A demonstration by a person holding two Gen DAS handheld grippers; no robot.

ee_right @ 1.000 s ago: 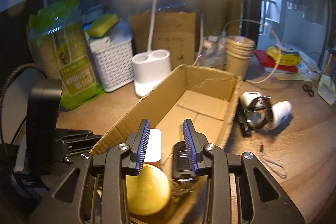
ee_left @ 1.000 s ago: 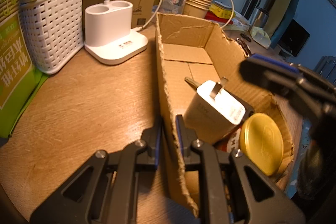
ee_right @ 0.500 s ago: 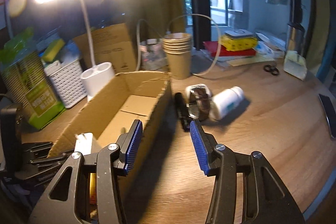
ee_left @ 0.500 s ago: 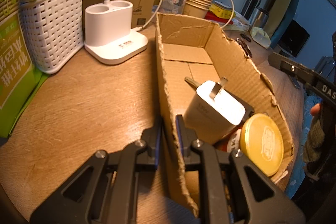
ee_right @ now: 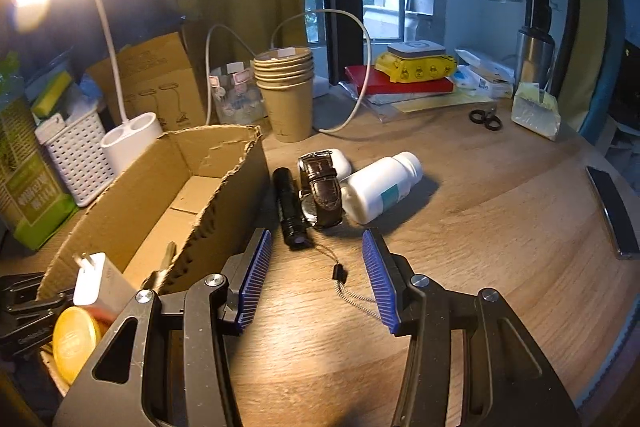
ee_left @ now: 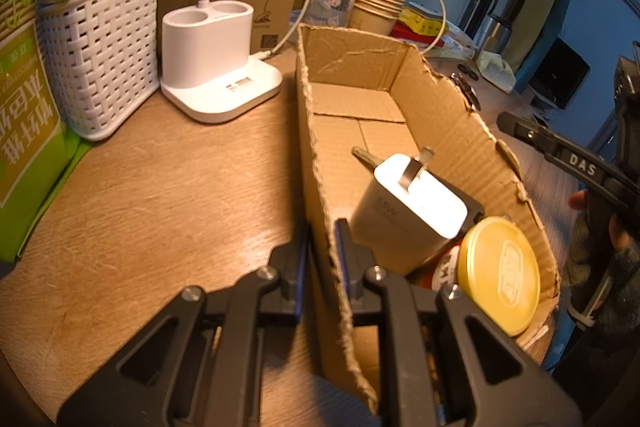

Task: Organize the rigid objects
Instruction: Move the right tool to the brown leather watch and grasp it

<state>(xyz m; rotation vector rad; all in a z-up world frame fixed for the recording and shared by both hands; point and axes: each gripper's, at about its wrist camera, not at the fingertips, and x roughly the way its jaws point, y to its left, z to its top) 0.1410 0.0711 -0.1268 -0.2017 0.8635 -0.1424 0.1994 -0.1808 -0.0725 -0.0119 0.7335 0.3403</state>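
Left gripper pinches the torn wall of the brown cardboard box; a white plug charger lies inside; right gripper gapes empty above the black cylindrical flashlight outside the box

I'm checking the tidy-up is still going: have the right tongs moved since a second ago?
Yes. The right tongs swung from over the cardboard box out to its right, above the bare table, facing the torch.

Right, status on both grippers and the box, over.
Left gripper clamped on box wall. Right gripper open, empty, over table near torch. Watch, bottle beside it.
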